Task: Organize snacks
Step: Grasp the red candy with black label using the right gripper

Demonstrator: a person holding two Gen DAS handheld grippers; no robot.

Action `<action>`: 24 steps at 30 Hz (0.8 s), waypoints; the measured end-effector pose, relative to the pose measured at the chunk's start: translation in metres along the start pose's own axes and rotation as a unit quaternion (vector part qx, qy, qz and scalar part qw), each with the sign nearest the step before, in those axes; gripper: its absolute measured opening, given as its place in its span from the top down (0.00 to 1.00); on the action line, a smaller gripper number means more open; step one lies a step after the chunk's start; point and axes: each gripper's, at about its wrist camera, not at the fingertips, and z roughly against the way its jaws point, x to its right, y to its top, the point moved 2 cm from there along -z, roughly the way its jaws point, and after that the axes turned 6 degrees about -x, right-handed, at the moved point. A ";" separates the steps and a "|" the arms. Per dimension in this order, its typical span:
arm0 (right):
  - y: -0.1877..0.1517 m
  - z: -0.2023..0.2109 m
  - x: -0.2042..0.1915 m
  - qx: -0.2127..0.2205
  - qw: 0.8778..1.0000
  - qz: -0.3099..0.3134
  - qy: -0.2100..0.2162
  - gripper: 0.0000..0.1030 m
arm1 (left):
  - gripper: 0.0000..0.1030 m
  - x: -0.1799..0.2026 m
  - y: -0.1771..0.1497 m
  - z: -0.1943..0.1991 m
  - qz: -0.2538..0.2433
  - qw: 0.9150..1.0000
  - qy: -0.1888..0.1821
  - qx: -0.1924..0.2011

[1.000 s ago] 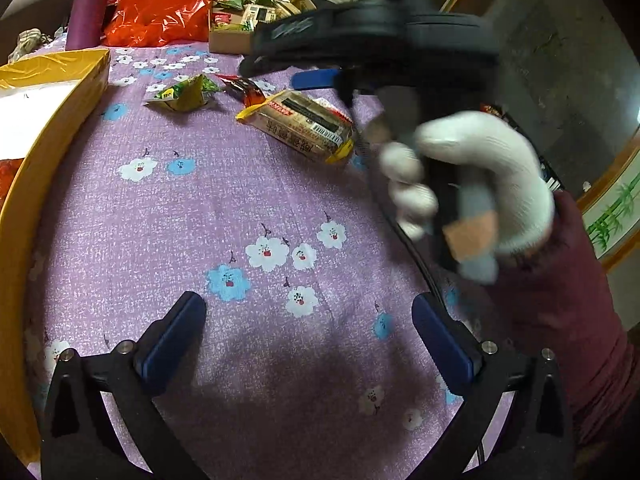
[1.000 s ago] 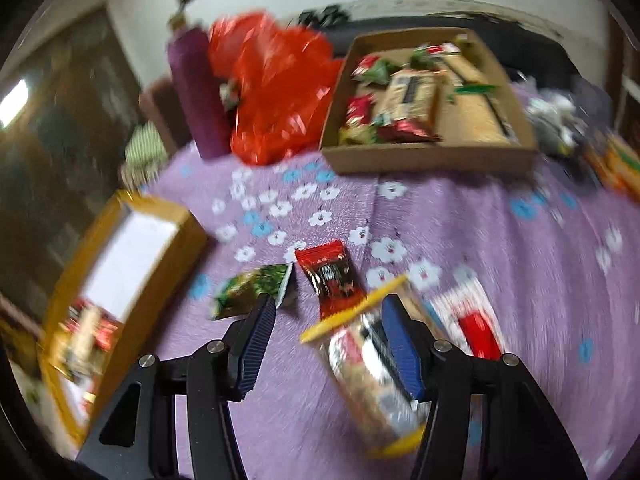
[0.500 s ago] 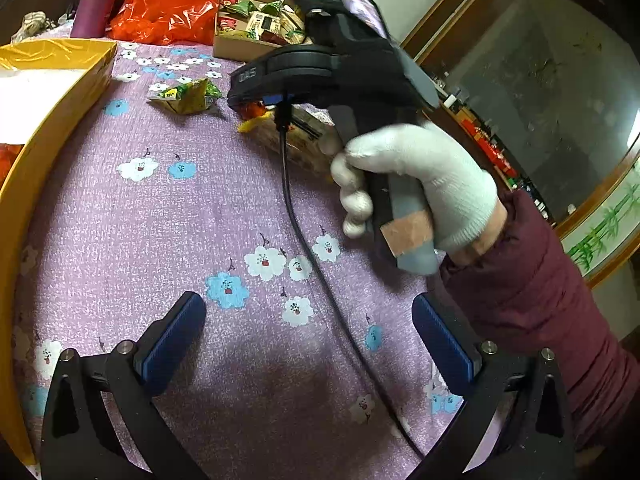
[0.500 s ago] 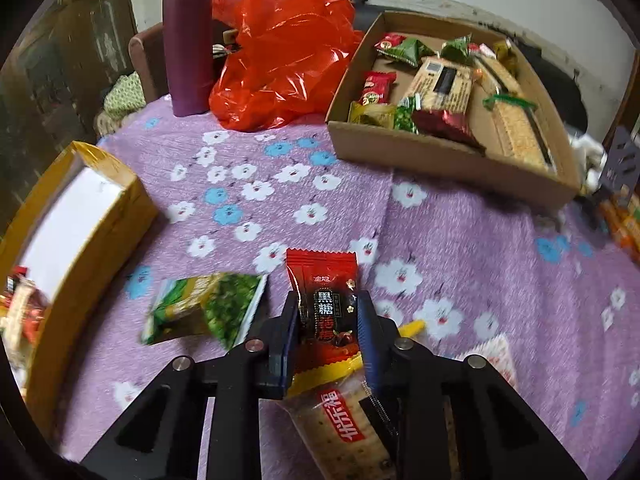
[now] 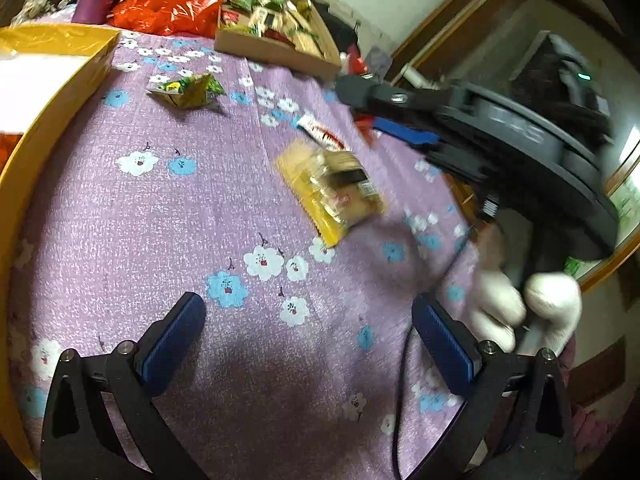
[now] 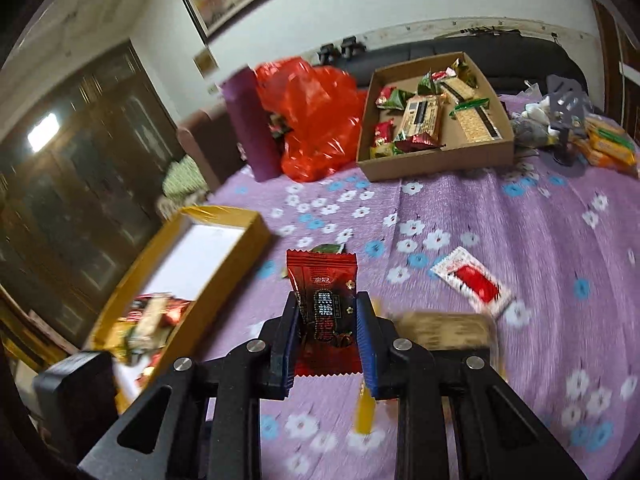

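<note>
My right gripper [image 6: 327, 316] is shut on a dark red candy packet [image 6: 325, 304] and holds it above the purple flowered tablecloth [image 6: 500, 220]. In the left wrist view the right gripper [image 5: 400, 128] hangs at the right, off the cloth. My left gripper [image 5: 310, 332] is open and empty, low over the cloth. A yellow cracker pack [image 5: 330, 192] lies ahead of it, also in the right wrist view [image 6: 444, 330]. A green packet [image 5: 186, 88] lies farther back. A white-and-red sachet [image 6: 472, 280] lies right of the held candy.
A cardboard tray [image 6: 436, 160] with several snacks stands at the back. A yellow box [image 6: 224, 256] with snacks sits at the left, also in the left wrist view [image 5: 52, 92]. A red plastic bag [image 6: 316, 116] and a purple bottle [image 6: 250, 124] stand behind.
My right gripper closed on the dark red candy packet and lifted it off the cloth, moving up and to the right. The left gripper stayed open and nearly still.
</note>
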 end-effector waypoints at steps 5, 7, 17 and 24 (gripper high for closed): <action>-0.009 0.009 0.009 0.016 1.000 -0.009 0.017 0.74 | 0.00 0.010 0.030 0.000 -0.049 0.996 0.073 -0.015; -0.011 0.010 0.022 0.017 0.999 -0.034 0.033 0.74 | 0.00 0.016 0.051 -0.003 -0.082 0.990 0.115 -0.016; -0.011 0.008 0.070 0.025 0.993 -0.109 0.038 0.74 | 0.00 0.034 0.087 -0.055 -0.194 0.970 0.120 -0.084; -0.011 0.034 0.116 0.078 0.979 -0.188 0.010 0.74 | 0.00 0.036 0.059 -0.014 -0.193 0.975 0.007 -0.112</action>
